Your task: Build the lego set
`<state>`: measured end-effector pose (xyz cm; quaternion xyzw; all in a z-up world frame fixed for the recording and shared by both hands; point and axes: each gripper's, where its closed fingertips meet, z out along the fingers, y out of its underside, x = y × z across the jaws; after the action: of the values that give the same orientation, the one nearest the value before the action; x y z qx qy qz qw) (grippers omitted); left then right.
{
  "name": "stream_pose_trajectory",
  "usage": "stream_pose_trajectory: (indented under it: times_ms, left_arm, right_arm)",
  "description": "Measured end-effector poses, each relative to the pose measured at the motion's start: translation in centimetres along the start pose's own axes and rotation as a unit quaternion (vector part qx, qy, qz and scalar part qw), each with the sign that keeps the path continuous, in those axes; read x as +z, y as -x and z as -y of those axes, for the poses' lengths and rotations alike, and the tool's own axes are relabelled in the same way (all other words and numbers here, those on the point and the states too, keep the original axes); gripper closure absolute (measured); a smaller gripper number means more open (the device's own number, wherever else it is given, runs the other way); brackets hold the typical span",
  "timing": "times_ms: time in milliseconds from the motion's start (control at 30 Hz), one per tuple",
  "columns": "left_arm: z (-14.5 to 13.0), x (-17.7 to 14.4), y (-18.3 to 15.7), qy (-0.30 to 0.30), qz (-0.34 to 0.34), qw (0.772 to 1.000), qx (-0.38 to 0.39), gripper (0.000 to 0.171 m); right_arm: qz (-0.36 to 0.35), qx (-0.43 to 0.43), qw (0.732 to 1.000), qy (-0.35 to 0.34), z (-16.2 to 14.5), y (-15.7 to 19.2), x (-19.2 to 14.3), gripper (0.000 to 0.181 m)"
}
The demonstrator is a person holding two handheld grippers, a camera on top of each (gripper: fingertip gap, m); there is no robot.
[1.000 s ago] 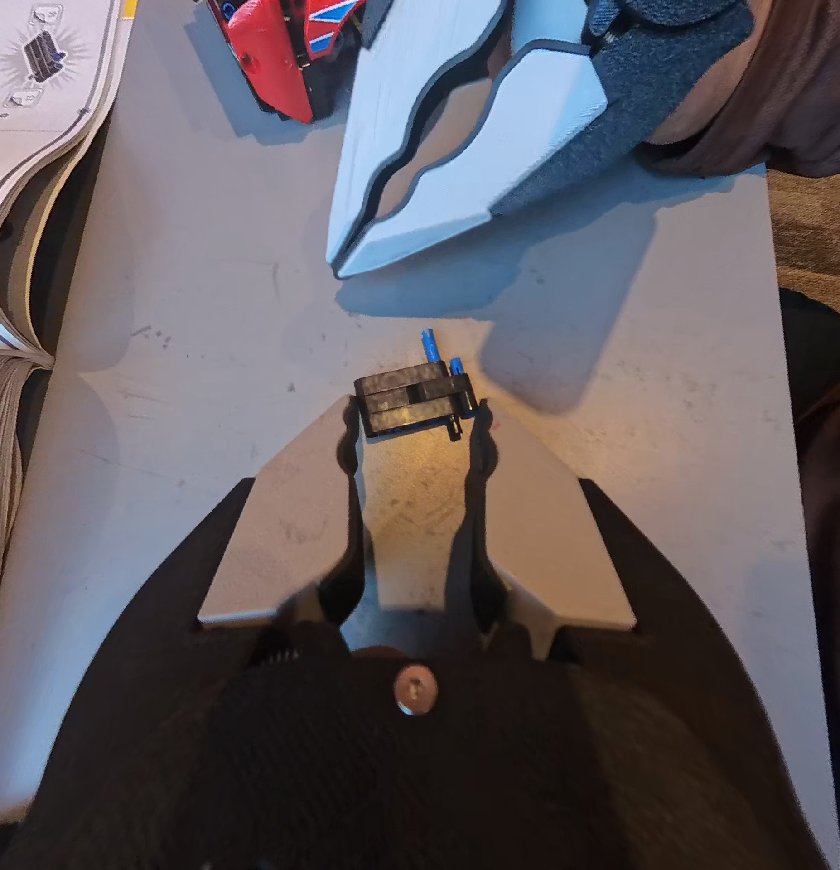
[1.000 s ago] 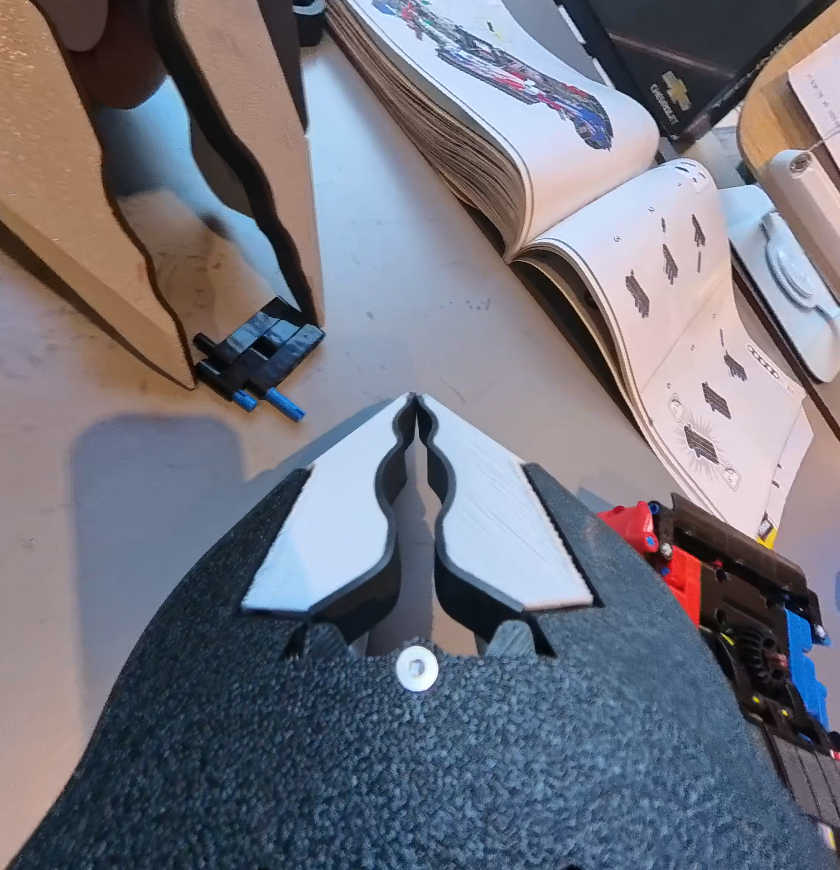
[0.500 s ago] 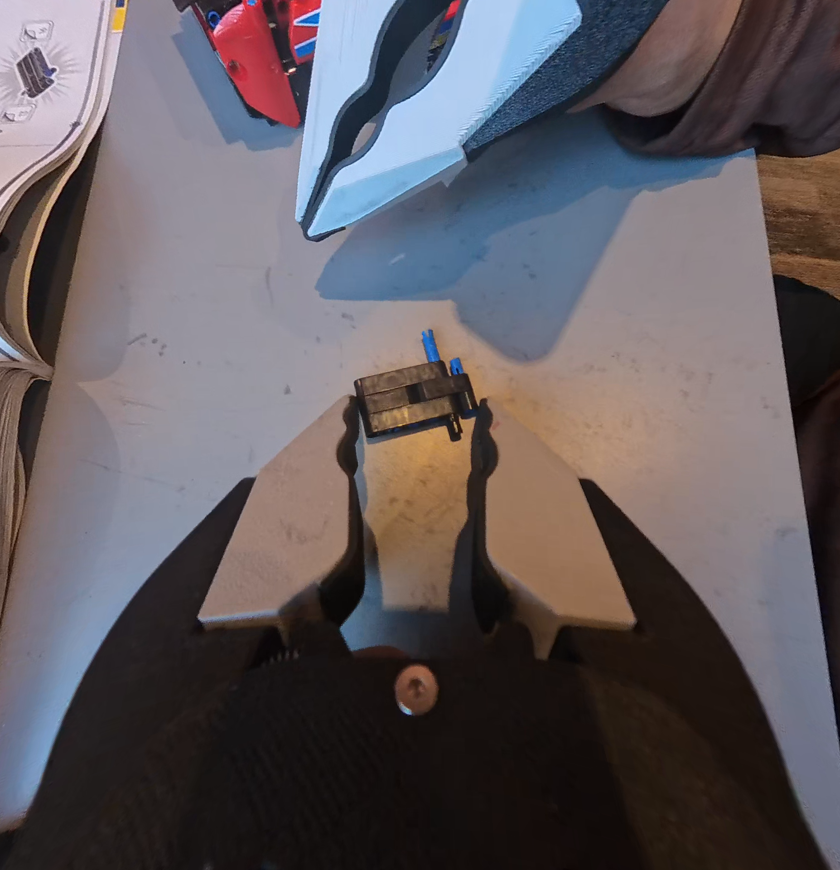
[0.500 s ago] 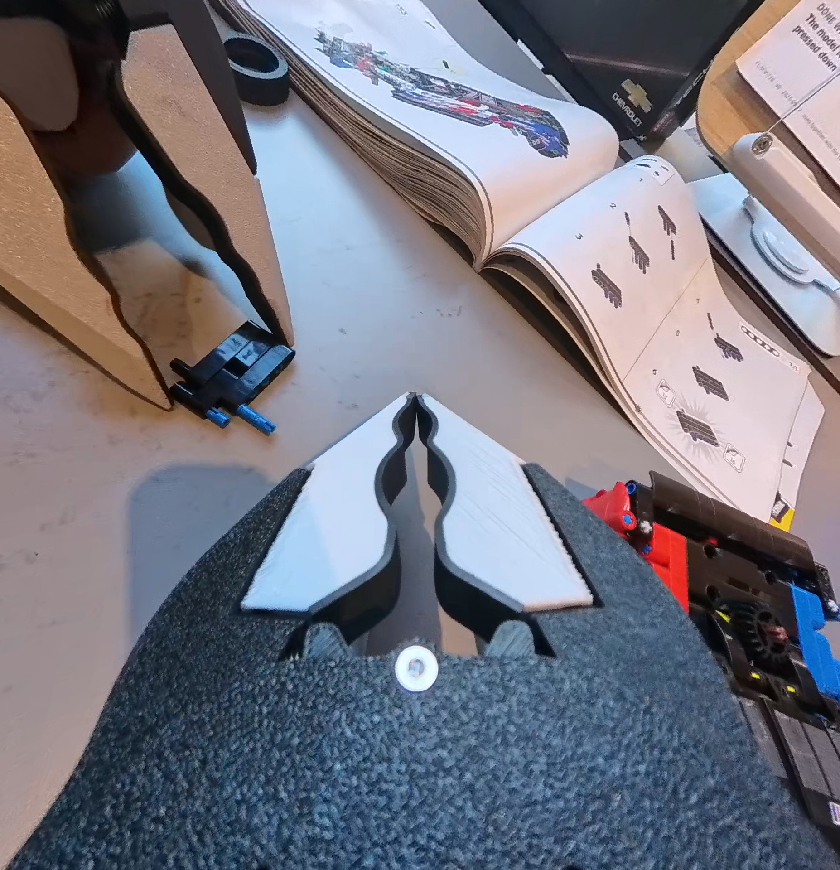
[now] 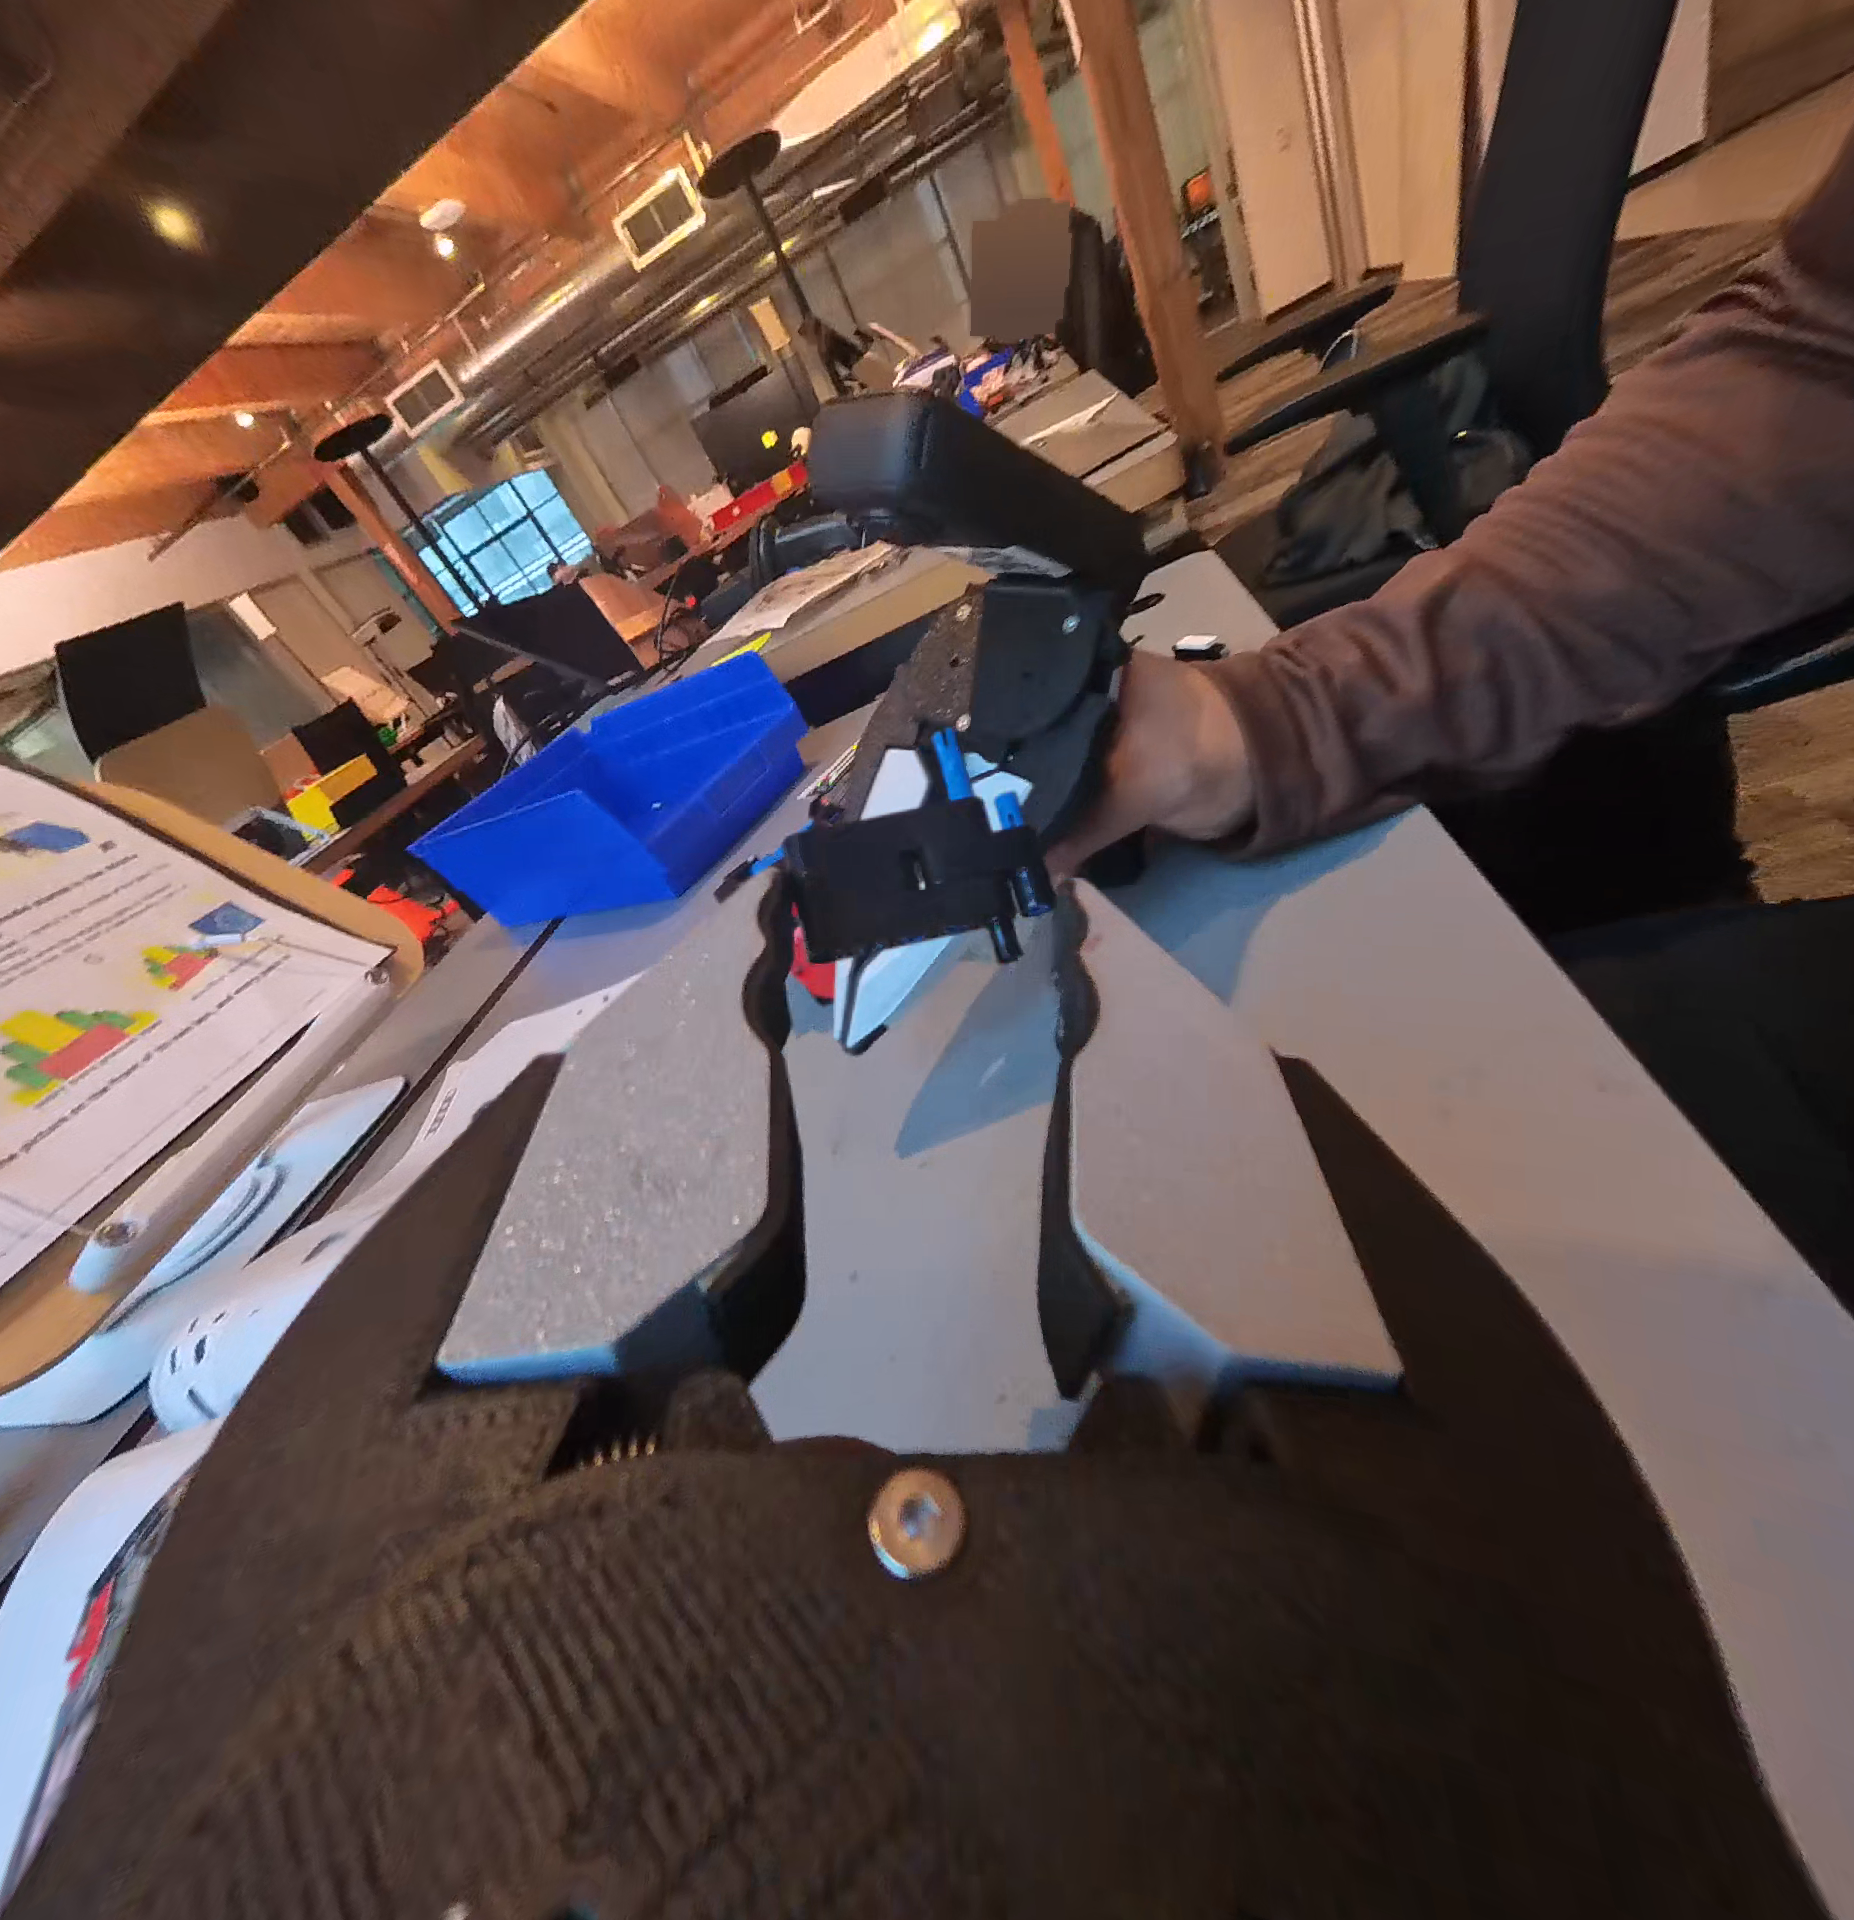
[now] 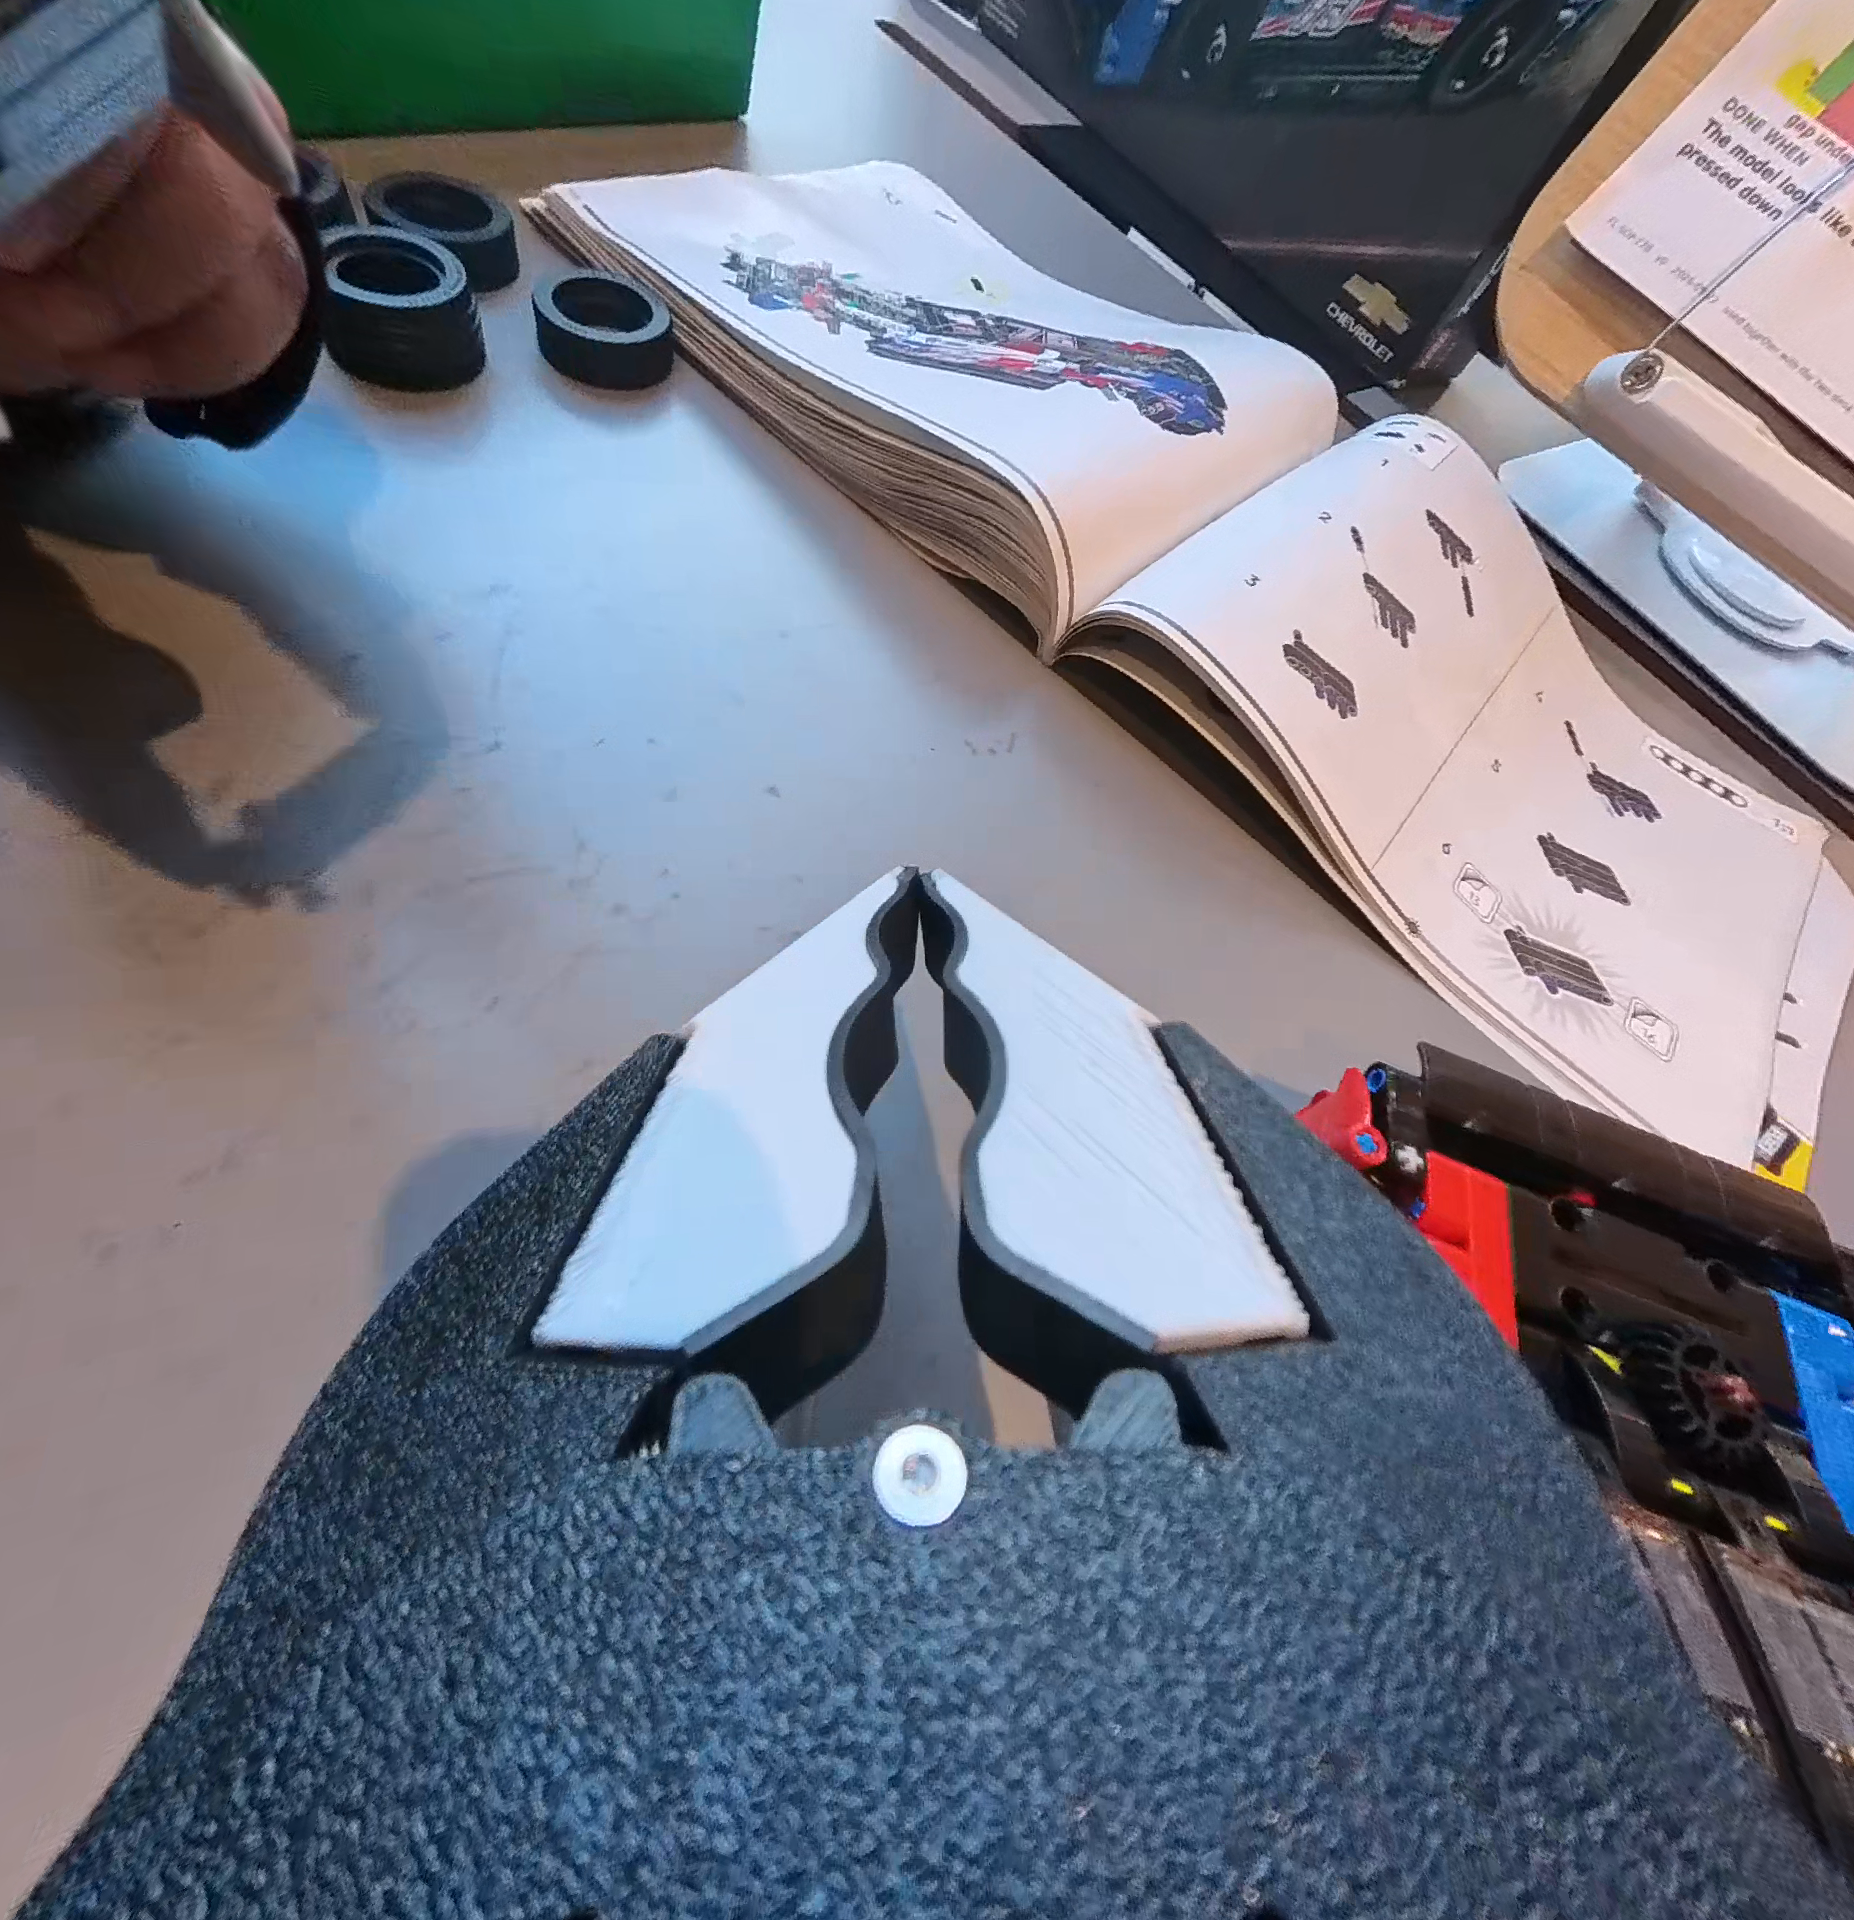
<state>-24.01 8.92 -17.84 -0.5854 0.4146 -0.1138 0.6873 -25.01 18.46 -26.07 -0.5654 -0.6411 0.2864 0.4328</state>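
Now — my left gripper [image 5: 918, 940] clamps the black subassembly [image 5: 907, 883] aloft, apparently for fitting | right gripper [image 6: 918, 883] pinched shut, empty — near table's right edge beside car model [image 6: 1629, 1309].

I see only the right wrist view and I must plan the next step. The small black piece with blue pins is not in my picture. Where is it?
Observer: The left gripper holds the black piece between its jaws, lifted off the table.
Operator: Where are its blue pins?
Observer: The blue pins stick out of its upper edge.
Operator: Is a parts bin near?
Observer: A blue bin stands on the table, left of the piece in that view.
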Motion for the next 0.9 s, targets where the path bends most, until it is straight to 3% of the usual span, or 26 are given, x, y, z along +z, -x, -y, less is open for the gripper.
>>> stream_pose_trajectory:
  times_ms: [133,200,333,400,667,767,900]
  left_arm:
    - [-0.6,0.6,-0.7,0.016,-0.013,1.000,0.006,0.124]
    - [-2.1,0.9,-1.2,0.056,-0.029,0.998,-0.005,0.124]
    - [-9.1,0.8,-2.8,0.248,-0.081,0.965,-0.027,0.124]
    - [-11.2,0.7,-3.1,0.310,-0.085,0.946,-0.040,0.123]
    - [-11.9,0.7,-3.0,0.330,-0.119,0.925,-0.147,0.123]
    - [-11.9,0.5,-1.9,0.332,-0.076,0.932,-0.127,0.095]
    - [-9.3,0.2,-0.6,0.297,-0.037,0.946,-0.126,0.093]
  right_arm:
    - [0.002,-0.007,1.000,0.003,-0.1,0.2,0.1,0.181]
    - [0.002,-0.010,1.000,0.004,-0.1,0.3,0.1,0.181]
    - [0.000,-0.008,1.000,0.003,0.0,0.2,0.1,0.181]
    - [-0.001,-0.006,1.000,0.000,0.1,0.1,0.0,0.181]
    - [-0.011,-0.006,1.000,0.001,0.0,-0.2,0.0,0.181]
    - [-0.018,-0.007,1.000,-0.002,0.2,-0.3,-0.1,0.181]
    - [-0.031,-0.015,0.999,-0.016,0.7,-0.3,-0.3,0.181]
